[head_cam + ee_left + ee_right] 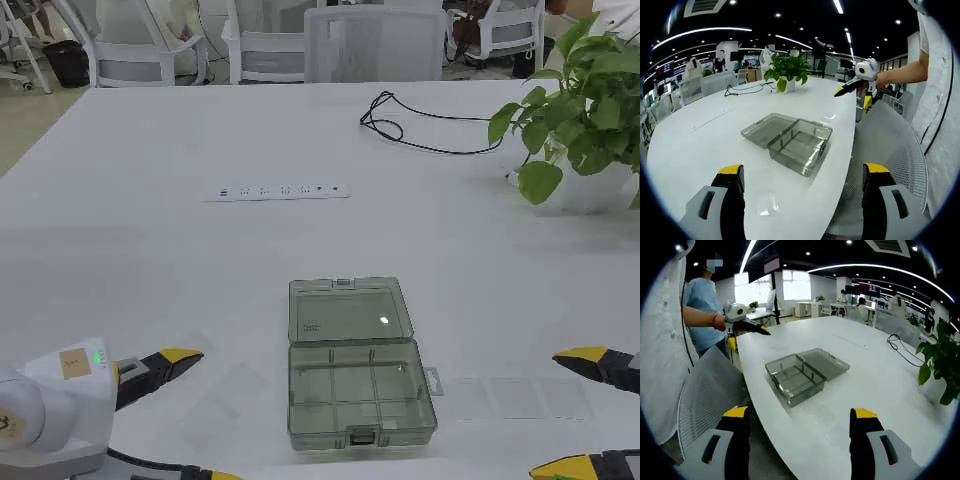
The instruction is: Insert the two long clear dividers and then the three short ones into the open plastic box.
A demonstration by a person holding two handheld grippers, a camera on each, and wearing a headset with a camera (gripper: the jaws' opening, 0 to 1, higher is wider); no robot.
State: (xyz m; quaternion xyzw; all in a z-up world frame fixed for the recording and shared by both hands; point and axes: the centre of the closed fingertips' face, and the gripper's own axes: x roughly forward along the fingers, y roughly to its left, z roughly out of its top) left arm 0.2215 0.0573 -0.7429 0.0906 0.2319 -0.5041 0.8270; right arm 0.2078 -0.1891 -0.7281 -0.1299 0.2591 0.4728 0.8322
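Fingers (730, 176) spread wide and empty on the left gripper (195, 415), same on the right gripper (555, 410), both flanking the open plastic box (300, 400) at the near desk (150, 250) edge, lid (350, 312) laid back, faint clear dividers (520, 398) lying flat just beside it on either side.

white table (150, 260) bears open box (299, 400), dividers (517, 398), power strip (279, 190), cable (421, 127), plant (585, 110).
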